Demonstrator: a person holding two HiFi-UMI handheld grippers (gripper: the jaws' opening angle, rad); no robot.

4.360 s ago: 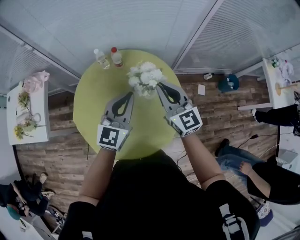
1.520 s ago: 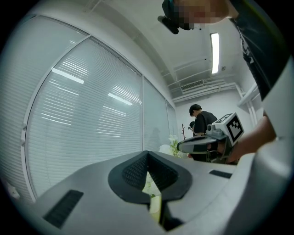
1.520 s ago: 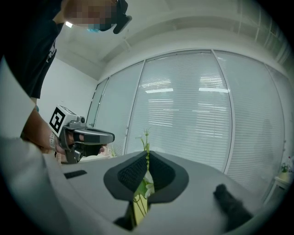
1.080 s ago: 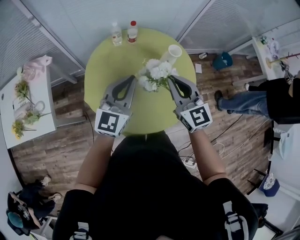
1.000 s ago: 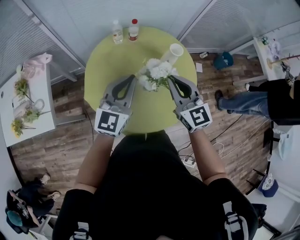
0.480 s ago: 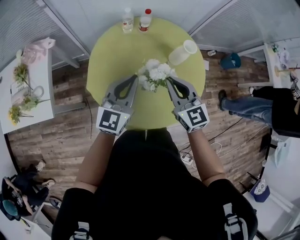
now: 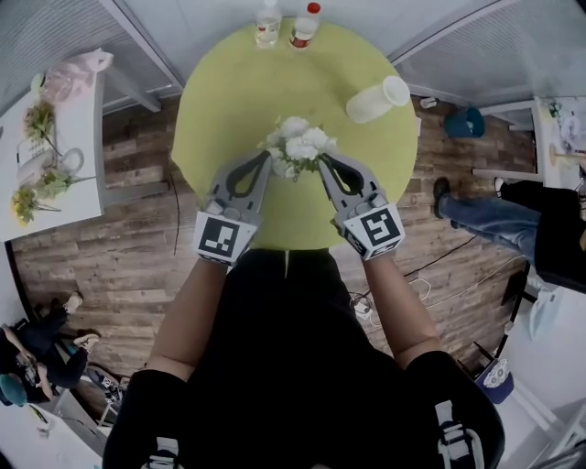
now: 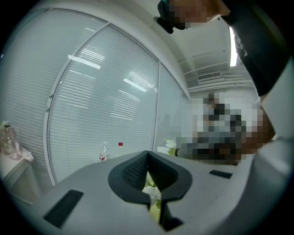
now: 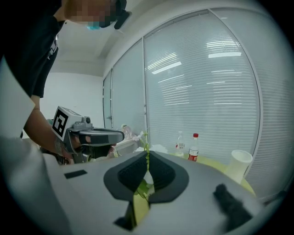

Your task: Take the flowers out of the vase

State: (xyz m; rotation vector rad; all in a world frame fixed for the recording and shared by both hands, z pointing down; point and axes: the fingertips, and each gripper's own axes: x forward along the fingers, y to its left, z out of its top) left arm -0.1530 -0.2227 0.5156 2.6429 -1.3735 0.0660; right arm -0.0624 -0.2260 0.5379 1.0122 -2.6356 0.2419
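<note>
White flowers (image 7: 296, 147) pinched by left claw (image 7: 266, 158) and right claw (image 7: 320, 161), vase (image 7: 375, 99) apart.

White flowers (image 7: 295, 147), lime-green table (image 7: 229, 101), white vase (image 7: 375, 99), seemingly red-capped bottle (image 7: 305, 26).

Nothing readable here, honestly. The bottles (image 7: 305, 26) far out beyond the left gripper (image 7: 267, 158) and right gripper (image 7: 321, 161) have labels, but they're too small to make out. The marker cubes (image 7: 224, 240) on both grippers just show black-and-white squares, no letters.
</note>
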